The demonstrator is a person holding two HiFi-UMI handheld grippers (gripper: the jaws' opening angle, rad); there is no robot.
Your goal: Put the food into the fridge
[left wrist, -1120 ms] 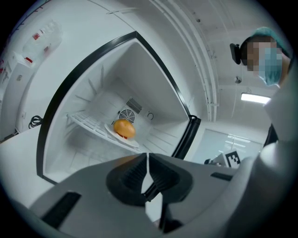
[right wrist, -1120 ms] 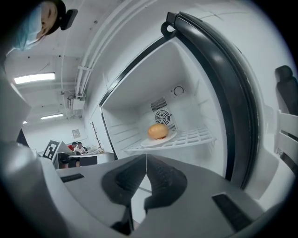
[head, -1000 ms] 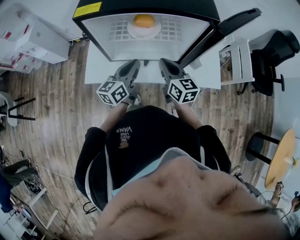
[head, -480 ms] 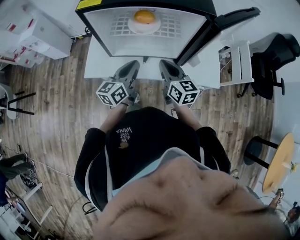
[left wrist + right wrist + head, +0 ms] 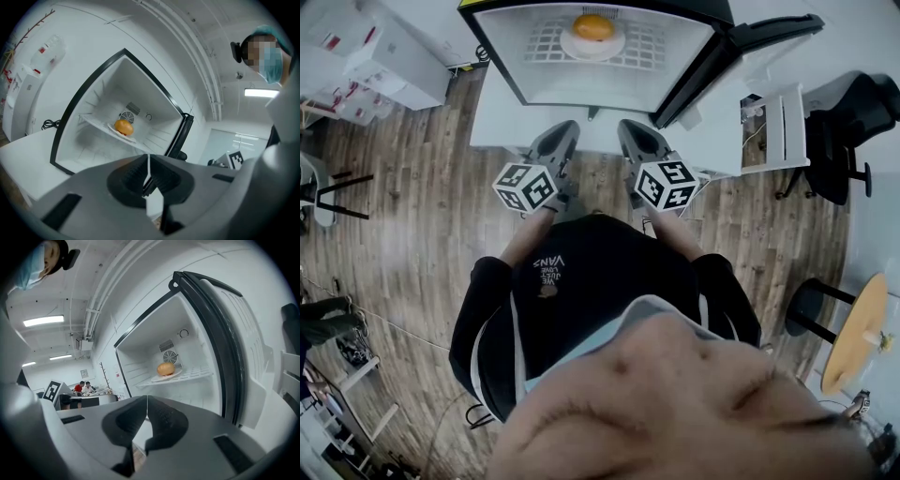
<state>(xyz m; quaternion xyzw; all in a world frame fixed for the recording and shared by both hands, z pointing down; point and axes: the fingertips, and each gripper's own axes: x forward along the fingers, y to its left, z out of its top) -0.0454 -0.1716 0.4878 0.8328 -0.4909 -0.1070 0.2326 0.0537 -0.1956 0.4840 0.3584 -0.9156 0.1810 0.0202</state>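
A round orange piece of food [image 5: 593, 24] sits on a round white plate [image 5: 571, 43] on the white wire shelf [image 5: 647, 47] of an open, black-framed white fridge [image 5: 680, 70]. It lies midway between the shelf's side edges and near its back edge, in front of a round fan grille [image 5: 127, 115]. The fridge's black-edged door [image 5: 769, 39] stands open at the right. The left gripper [image 5: 148, 172] and right gripper [image 5: 146, 414] are held side by side before the fridge, well apart from the food. Each has its jaws pressed together on nothing.
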